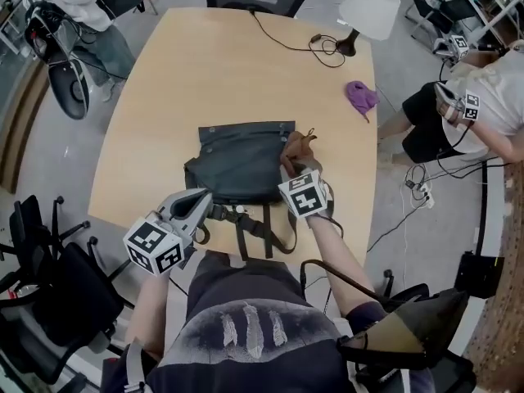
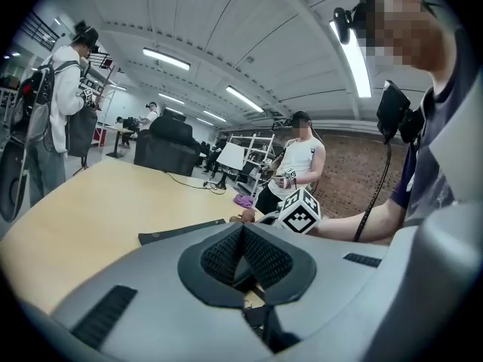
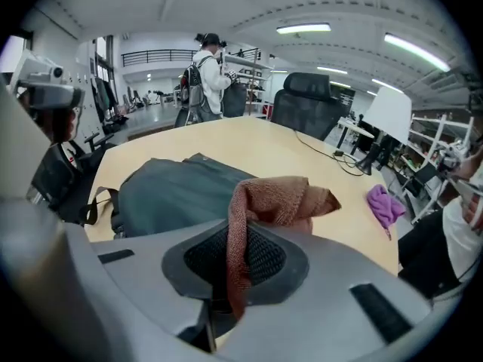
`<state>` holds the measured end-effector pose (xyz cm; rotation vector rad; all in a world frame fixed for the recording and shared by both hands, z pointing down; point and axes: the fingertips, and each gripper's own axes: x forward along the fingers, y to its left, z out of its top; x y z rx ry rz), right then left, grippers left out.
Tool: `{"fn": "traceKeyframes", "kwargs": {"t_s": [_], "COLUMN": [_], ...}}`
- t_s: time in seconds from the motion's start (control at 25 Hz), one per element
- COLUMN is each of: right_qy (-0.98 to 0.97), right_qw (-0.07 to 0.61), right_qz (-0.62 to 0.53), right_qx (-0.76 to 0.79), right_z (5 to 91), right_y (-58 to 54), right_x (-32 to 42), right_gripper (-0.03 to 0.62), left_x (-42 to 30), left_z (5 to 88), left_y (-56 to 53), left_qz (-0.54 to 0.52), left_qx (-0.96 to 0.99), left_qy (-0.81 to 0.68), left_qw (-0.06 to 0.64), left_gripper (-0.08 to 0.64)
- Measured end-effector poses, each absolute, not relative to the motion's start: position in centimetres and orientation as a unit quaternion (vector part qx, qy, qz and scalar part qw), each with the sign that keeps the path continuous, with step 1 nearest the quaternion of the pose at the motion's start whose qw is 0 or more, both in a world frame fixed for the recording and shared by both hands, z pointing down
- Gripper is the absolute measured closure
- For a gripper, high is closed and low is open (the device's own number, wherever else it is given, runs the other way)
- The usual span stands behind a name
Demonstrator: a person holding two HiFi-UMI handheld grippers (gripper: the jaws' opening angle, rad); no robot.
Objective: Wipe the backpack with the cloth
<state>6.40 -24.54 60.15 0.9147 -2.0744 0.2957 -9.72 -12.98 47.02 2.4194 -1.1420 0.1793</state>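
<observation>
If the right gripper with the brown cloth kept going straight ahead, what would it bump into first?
The right gripper pushes its brown cloth ahead of it. It points along the backpack's right edge, so the cloth would probably rub there first, then slide onto bare table. Depth is hard to judge.

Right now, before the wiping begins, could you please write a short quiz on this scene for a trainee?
1. True or false: the right tongs are shut on the brown cloth.
2. Where does the purple cloth lie? A) on the backpack; B) on the bare table, apart from the backpack; C) on a chair.
3. Fill in: in the head view, the backpack's straps point toward the table's ___ edge (near or far from the camera).

Key: 1 true; 2 B; 3 near.
</observation>
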Motion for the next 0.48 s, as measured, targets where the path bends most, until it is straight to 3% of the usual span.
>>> {"fn": "traceKeyframes", "kwargs": {"t_s": [0.28, 0.48], "right_qy": [-0.839, -0.871], "right_qw": [0.497, 0.468], "right_qz": [0.082, 0.124], "right_qx": [0.206, 0.079], "right_z": [60.2, 59.1], "right_y": [-17.3, -11.8], "right_x": [-2.5, -10.1], "right_gripper": [0.555, 0.555], "left_x": [-13.6, -15.4], "left_z": [49.2, 49.7], "left_y": [-15.1, -15.9], "left_qz": [0.06, 0.055], "left_qx": [0.879, 0.88], "left_qy": [-0.407, -0.403], "left_qw": [0.242, 0.246], "left_gripper": [0.554, 0.554]}}
